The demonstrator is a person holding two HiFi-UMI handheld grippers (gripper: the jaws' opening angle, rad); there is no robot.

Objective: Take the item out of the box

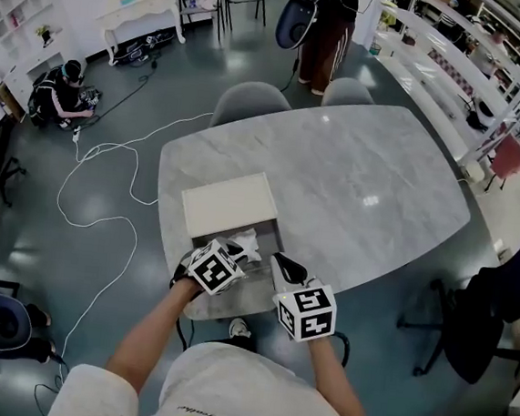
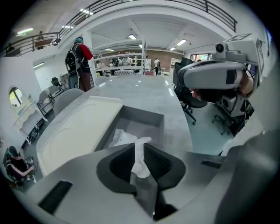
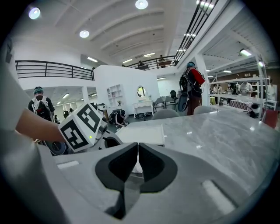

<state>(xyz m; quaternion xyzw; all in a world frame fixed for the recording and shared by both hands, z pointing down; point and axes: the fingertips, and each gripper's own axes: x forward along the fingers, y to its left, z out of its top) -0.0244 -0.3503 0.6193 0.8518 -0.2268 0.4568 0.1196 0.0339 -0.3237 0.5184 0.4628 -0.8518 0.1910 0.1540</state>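
Observation:
A grey open box [image 1: 271, 231] sits near the marble table's front edge, its cream lid [image 1: 228, 204] lying just behind it. White tissue paper [image 1: 246, 243] is crumpled inside. In the left gripper view, the left gripper [image 2: 139, 151] is shut on a strip of this tissue paper [image 2: 141, 158] over the box's grey inside [image 2: 142, 124], beside the lid [image 2: 76, 129]. My left gripper [image 1: 235, 250] is at the box's near-left corner. The right gripper [image 1: 276, 257] is at the box's near-right corner. In its own view the right gripper [image 3: 137, 153] is shut, with a white sliver low between the pads.
The marble table [image 1: 363, 185] stretches away to the right behind the box. Two grey chairs [image 1: 252, 101] stand at its far side. A white cable [image 1: 103, 219] snakes over the floor at left. A dark office chair [image 1: 493, 307] is at right. People stand beyond the table.

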